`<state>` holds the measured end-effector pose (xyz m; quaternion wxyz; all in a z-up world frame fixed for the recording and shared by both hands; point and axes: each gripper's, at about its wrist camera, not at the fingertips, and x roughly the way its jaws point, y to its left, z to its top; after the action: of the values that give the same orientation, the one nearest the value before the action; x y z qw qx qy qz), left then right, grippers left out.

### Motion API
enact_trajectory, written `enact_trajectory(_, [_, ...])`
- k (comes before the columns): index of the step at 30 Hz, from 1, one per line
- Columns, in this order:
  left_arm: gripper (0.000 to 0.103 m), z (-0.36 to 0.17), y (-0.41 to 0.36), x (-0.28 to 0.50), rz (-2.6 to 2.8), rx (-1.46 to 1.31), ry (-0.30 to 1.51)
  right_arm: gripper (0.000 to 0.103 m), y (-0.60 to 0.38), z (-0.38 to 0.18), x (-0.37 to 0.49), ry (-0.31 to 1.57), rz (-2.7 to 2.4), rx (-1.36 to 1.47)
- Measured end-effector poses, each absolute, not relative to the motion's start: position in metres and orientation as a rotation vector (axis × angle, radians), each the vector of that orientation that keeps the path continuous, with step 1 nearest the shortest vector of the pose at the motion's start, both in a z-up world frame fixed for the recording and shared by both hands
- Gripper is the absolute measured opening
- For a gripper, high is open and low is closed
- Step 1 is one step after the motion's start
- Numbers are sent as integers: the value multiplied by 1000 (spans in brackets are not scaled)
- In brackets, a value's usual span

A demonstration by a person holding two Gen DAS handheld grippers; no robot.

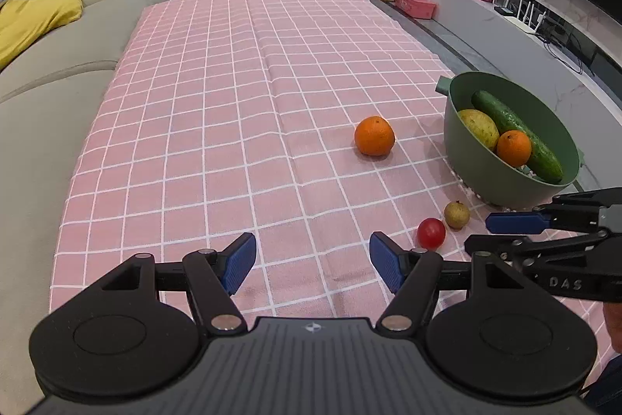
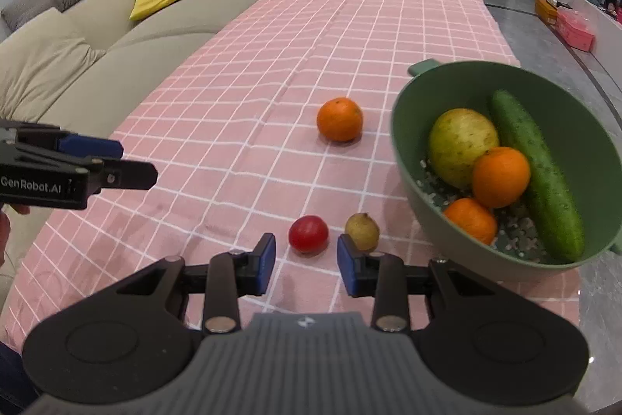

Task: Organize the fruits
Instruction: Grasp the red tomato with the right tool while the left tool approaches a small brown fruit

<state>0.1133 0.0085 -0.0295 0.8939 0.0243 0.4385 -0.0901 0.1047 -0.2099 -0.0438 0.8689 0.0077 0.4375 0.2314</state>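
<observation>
R gripper (image 2: 306, 265): jaws part open, nothing between them, over the cloth (image 2: 241, 72) just short of the tomato (image 2: 308, 233); small yellow-green fruit (image 2: 362, 231) beside its R pad. L gripper (image 1: 313, 261): jaws wide open, empty, over bare cloth. Loose orange (image 2: 339, 119) farther out. Green bowl (image 2: 404, 142) at R holds cucumber (image 2: 538, 177), pale round fruit (image 2: 460, 144), 2 oranges (image 2: 501, 177).

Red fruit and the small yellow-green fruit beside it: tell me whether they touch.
Apart. The right wrist view shows a strip of pink tablecloth between the red fruit and the small yellow-green fruit.
</observation>
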Motion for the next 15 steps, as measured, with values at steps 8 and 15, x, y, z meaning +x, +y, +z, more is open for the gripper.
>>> enact_trajectory(8, [79,-36,13,114,-191,28,927,32,-182,-56,106,846,496,-142])
enact_trajectory(15, [79,-42,16,108,-214,27,962,32,-160,-75,113,839,484,-274])
